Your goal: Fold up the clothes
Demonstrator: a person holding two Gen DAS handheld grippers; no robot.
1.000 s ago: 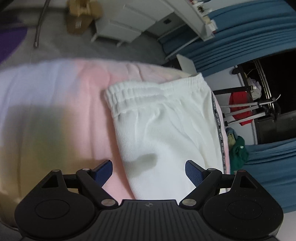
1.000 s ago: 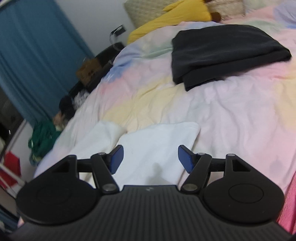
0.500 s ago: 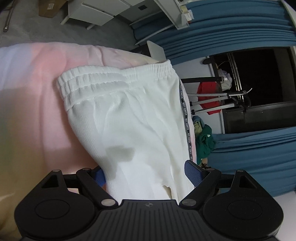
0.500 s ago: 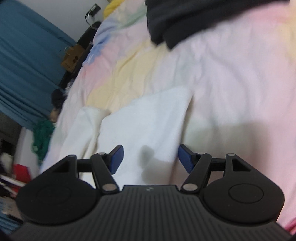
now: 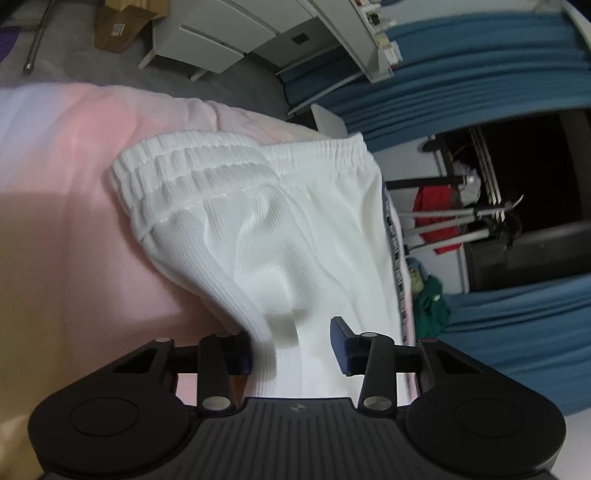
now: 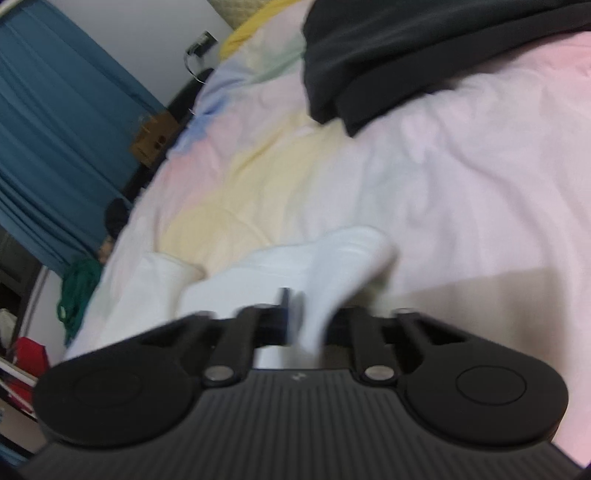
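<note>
Grippers closing on white trousers for a fold.
I see my right gripper (image 6: 308,325) pinching the trousers' (image 5: 295,236) hem; my left gripper (image 5: 291,350), half-closed, straddles their edge, long axis running toward the waistband (image 5: 236,158) at upper centre.

I can read nothing here: the side tape on my white trousers (image 5: 392,236) and the cardboard box's label (image 5: 119,28) are too small.

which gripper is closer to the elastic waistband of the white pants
Left. The left gripper straddles the white pants just below the waistband. The right gripper pinches a leg end, with no waistband in its view.
</note>
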